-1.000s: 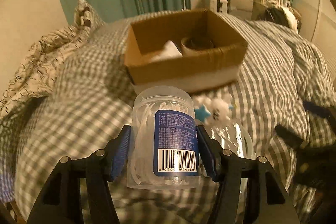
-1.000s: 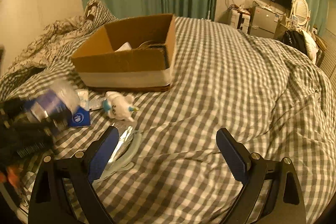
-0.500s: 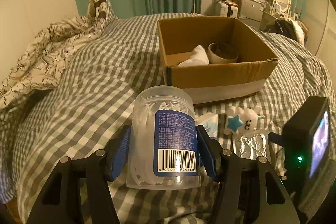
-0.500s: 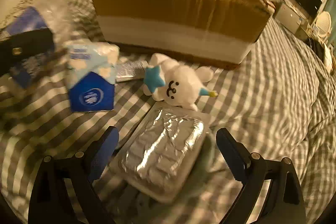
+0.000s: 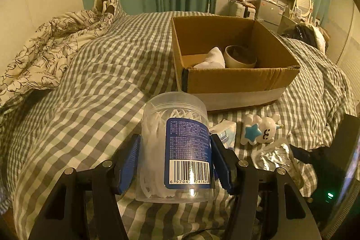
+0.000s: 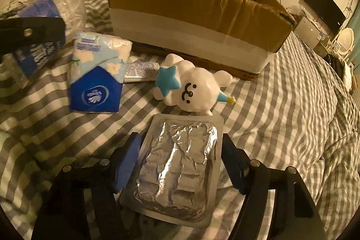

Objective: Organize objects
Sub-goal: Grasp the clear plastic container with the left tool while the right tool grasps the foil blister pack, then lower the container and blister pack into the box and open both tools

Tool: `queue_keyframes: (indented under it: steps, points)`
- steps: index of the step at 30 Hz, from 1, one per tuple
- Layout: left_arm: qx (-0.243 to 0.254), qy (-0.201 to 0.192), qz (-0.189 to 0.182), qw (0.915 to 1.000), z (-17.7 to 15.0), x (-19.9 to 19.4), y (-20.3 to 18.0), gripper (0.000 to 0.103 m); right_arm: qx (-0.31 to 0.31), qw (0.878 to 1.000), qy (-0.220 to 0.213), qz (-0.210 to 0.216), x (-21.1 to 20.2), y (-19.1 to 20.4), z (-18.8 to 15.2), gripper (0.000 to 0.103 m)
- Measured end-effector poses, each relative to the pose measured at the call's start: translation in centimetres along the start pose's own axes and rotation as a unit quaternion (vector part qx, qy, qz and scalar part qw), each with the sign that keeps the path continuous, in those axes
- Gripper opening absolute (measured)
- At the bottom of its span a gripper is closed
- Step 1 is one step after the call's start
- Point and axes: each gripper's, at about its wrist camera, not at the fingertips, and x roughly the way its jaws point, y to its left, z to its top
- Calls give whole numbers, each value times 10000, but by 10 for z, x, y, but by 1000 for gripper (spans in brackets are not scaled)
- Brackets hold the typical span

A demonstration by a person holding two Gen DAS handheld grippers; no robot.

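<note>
Since a second ago the right hand-held gripper (image 6: 180,163) has dropped from above the open bed to straddle the foil-topped tray (image 6: 177,170), and the left wrist view has swung so the cardboard box (image 5: 234,82) now sits up and to the right.

That right hand-held gripper's jaws are closing, with the tray lying flat on the checked bedspread (image 6: 281,127) between them. The blue pad on the left looks just beside the tray's rim, and I cannot tell whether either pad presses yet. Straddling the tray's narrow width lets the pads catch its two long edges.

Meanwhile the left hand-held gripper (image 5: 175,156) is clamped on the clear jar (image 5: 175,147) of white floss picks, pads on opposite sides of the round wall, barcode label facing the camera. It holds the jar above the bedspread short of the box, probably to carry it there next.

Loose items lie in a cluster in front of the box: a tissue pack (image 6: 96,73), a white plush toy (image 6: 193,87) with a blue star, and a small tube (image 6: 141,71) between them. Inside the box are a white cloth (image 5: 212,57) and a round bowl (image 5: 239,56), so it seems to be the collecting place.
</note>
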Motion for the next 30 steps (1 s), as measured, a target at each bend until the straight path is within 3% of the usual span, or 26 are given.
queue_keyframes:
  steps: [8,17,23,30]
  points:
    - [171,-331,-11,9993,16,-33,-13,63,396,9960,-696,387,-65,-29,14,69]
    - [372,-883,-260,9951,73,-62,-32,63,493,9812,-1808,464,-137,-88,82,69]
    - [402,-992,-414,9934,123,-47,-43,63,472,9729,-2208,489,-148,-114,136,69]
    - [424,-932,-445,9938,162,1,-46,63,454,9731,-2206,479,-109,-128,188,69]
